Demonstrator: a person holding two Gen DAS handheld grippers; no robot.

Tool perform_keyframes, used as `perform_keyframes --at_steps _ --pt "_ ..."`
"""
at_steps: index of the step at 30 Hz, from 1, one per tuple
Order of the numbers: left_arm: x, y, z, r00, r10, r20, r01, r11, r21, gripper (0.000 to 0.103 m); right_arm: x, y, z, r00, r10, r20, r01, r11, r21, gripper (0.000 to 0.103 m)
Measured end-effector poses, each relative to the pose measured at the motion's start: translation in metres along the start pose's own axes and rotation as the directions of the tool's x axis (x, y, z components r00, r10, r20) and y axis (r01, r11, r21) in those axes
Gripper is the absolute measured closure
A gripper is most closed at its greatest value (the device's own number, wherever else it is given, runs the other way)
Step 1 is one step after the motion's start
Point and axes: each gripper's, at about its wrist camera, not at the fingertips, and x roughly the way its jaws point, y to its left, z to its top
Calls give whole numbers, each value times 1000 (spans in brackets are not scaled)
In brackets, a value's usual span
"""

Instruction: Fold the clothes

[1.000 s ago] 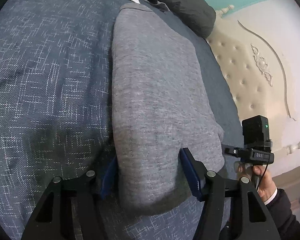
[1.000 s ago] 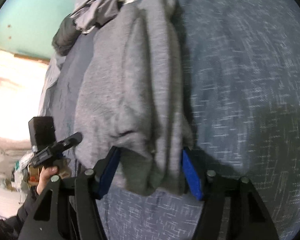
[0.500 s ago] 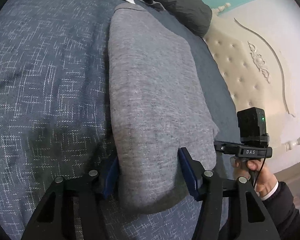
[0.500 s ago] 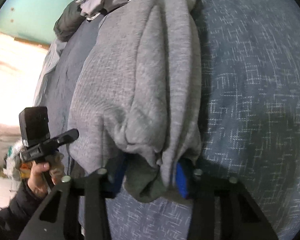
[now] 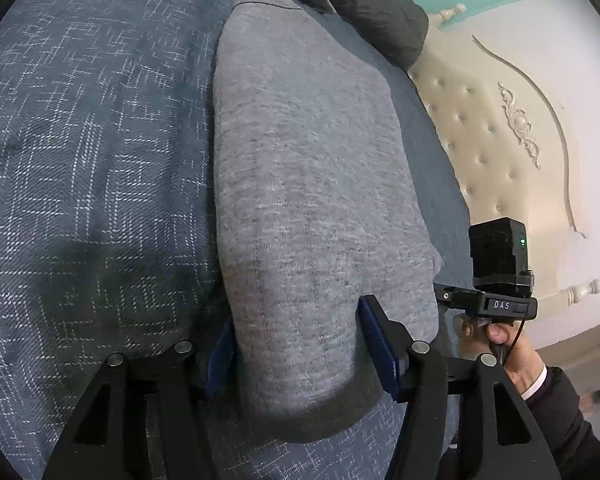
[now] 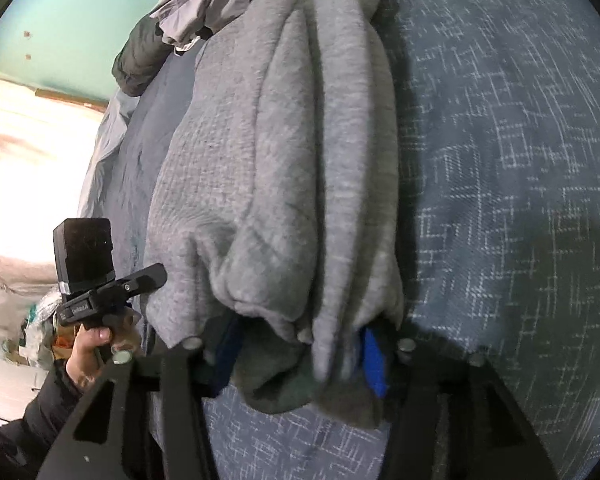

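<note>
A: Where is the garment, and what has hold of it?

B: The grey sweatshirt (image 5: 316,200) lies folded into a long strip on the blue bedspread (image 5: 92,168), running from the near edge of the bed toward the far edge, where a pile of other clothes (image 6: 204,12) sits; the left gripper (image 5: 300,344) straddles one near corner, its blue pads against the bundle on both sides, so it looks clamped on it; the right gripper (image 6: 300,356) has just been closing, and its fingers now pinch the bunched layers at the other near corner.

A: So which step is this?

B: I judge it the start of the crosswise fold; both near corners are taken, and nothing is lifted yet.

A: And the next move?

B: Raising both corners together, level, then carrying them toward the far end; the right side holds several loose layers, so one may slip out; the pile near the headboard (image 5: 512,128) leaves little room.
</note>
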Motion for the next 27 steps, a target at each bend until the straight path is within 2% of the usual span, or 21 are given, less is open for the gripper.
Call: perform_keyframes --at_steps 3,6,10,18,27 --pt "-8 -3 -1 1000 3 14 -3 1000 -6 47 -4 17 1 999 -34 23 35 998 -47 76" --pt "-14 -14 -4 999 23 35 -24 1000 14 51 -9 29 3 997 -67 40 70 995 -70 82" --pt "-23 -31 -3 998 27 56 -28 999 25 54 -32 48 4 992 -112 62 119 986 -118 84" --pt "-52 -69 8 995 9 103 -16 998 61 54 -102 56 6 982 -147 119 166 971 -170 85" --pt "-73 -106 19 989 -10 146 -5 994 105 54 -131 85 29 974 -146 171 179 964 -197 86"
